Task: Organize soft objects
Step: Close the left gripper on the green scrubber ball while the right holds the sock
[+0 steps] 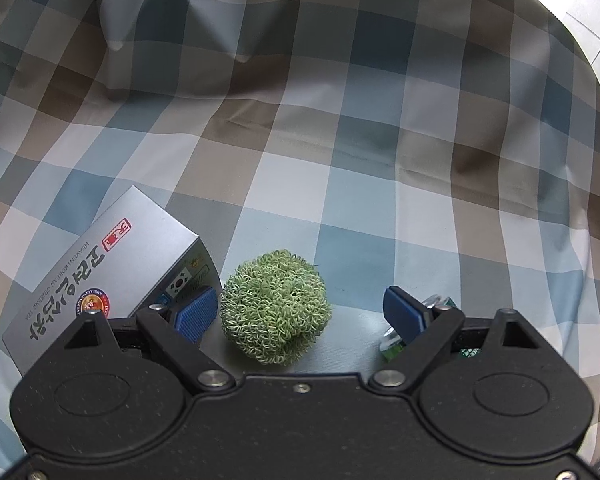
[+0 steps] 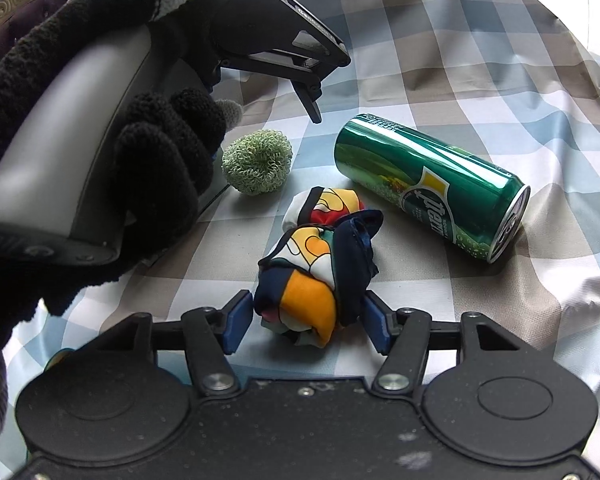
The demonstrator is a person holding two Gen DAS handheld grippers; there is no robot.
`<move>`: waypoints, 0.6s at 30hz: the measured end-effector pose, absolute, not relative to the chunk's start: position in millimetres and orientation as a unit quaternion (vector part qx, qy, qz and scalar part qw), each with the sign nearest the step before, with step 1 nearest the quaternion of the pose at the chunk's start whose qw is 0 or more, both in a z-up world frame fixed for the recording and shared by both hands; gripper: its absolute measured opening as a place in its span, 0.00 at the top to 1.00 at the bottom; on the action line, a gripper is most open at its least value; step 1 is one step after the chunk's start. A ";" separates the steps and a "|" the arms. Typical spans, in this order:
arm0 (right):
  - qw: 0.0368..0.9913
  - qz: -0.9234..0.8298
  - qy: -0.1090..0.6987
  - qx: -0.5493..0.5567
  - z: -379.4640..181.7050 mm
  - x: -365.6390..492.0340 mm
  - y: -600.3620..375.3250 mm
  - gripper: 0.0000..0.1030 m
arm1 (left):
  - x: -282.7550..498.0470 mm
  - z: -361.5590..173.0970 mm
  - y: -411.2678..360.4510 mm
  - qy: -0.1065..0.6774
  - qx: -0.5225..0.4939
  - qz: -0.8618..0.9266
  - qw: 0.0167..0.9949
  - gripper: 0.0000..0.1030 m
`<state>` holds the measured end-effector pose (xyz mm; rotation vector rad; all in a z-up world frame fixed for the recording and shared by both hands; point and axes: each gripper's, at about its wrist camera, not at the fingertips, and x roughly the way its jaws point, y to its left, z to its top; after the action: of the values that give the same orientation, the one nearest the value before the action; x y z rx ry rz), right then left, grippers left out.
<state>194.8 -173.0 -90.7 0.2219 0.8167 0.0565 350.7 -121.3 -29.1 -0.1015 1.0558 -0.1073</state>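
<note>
Left wrist: open gripper straddles green scrubber on checked cloth.

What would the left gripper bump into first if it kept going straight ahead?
Probably the green scrubber ball. It sits between the left gripper's open jaws, nearer one pad, with nothing in front of it.

Checked cloth in blue, tan and white covers the table, creased, with a raised fold at the far left in the left wrist view. Silver tea box with Korean lettering and a red stamp lies flat at the left, one corner toward the middle. Green drink can lies on its side on the cloth, open end toward the right and nearer the camera. White floor tiles at far right past the cloth edge.
</note>
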 end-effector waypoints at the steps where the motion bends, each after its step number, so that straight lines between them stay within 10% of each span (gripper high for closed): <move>1: 0.911 0.028 0.396 0.108 -90.8 194.7 -173.1 0.42 | 352.5 -32.2 -122.6 0.507 -0.047 -0.051 0.859 0.17; 18: 0.911 0.032 0.396 0.108 -92.3 194.7 -174.3 0.39 | 335.9 -27.5 -128.2 0.497 -0.001 -0.066 0.865 0.47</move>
<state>194.7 -174.3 -92.3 0.2236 0.8161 0.0664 335.9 -128.2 -27.5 -0.0030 1.0416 -0.1391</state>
